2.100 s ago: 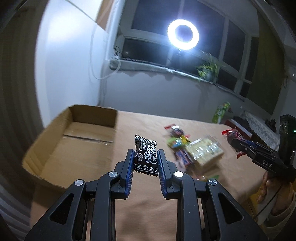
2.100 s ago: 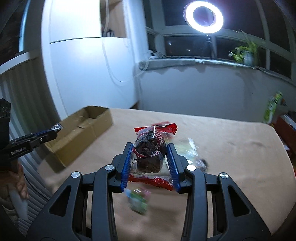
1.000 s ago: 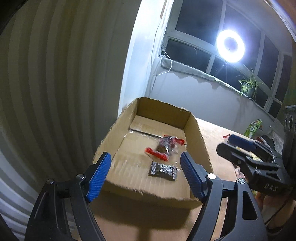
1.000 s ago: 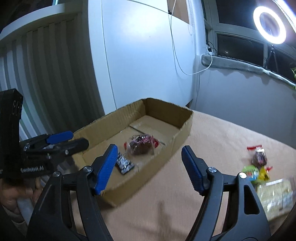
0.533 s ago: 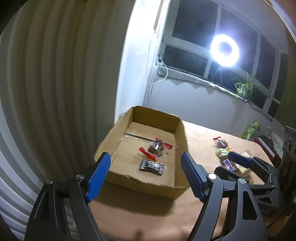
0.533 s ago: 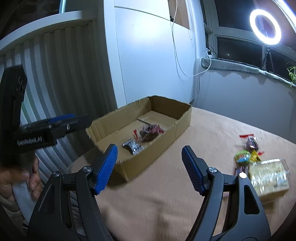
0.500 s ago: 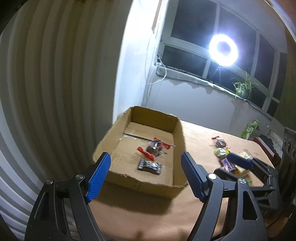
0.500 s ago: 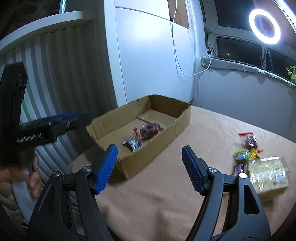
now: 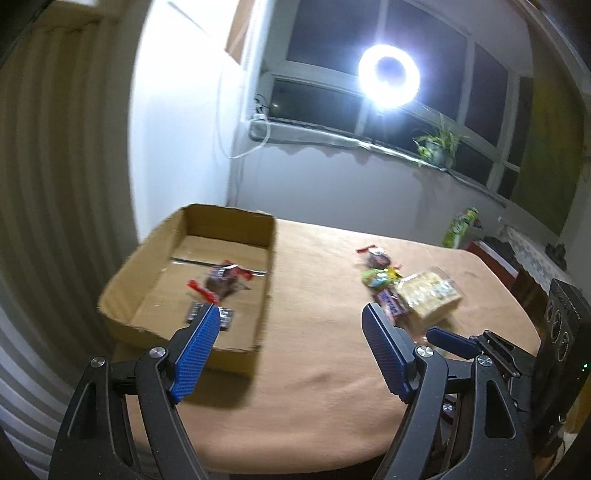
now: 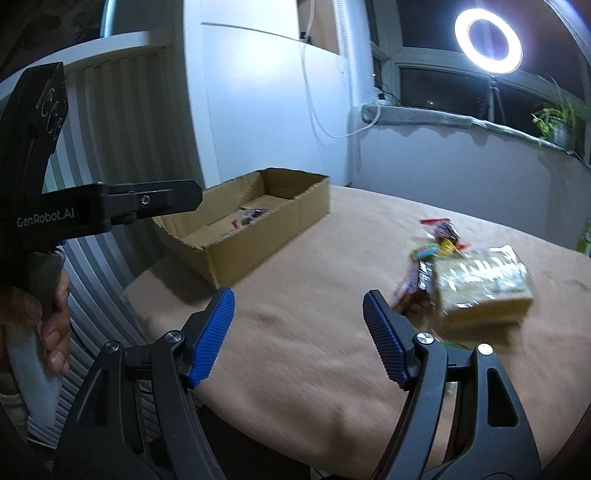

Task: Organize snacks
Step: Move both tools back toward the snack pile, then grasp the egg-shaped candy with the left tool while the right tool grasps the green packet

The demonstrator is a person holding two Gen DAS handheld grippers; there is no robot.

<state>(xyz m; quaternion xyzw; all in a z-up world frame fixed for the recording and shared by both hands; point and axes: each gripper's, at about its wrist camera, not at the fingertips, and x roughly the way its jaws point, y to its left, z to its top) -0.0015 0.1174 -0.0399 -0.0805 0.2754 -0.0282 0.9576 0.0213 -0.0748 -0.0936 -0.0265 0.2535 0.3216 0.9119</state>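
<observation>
An open cardboard box (image 9: 144, 328) (image 10: 266, 247) sits at the table's left end. Inside it lie a red-ended chocolate snack (image 9: 221, 282) (image 10: 253, 213) and a small black packet (image 9: 225, 316). Loose snacks form a pile to the right: a clear pack of yellow crackers (image 9: 430, 297) (image 10: 480, 288), a green sweet (image 9: 375, 277), a dark wrapped snack (image 9: 376, 257) (image 10: 443, 230) and a candy bar (image 9: 388, 299) (image 10: 424, 273). My left gripper (image 9: 286, 314) is open and empty, near the box's front corner. My right gripper (image 10: 297, 299) is open and empty over bare tablecloth, between box and pile.
A tan cloth covers the table (image 9: 332, 369) (image 10: 314, 350). A green carton (image 9: 460, 225) stands at the far right edge. A ring light (image 9: 389, 75) (image 10: 487, 35) and a potted plant (image 9: 437, 146) stand on the window sill. A hand (image 10: 44, 317) grips the left gripper's handle.
Both grippers, which had released their snacks into the box, have pulled back from it and swung right toward the snack pile. The box now sits farther off on the left.
</observation>
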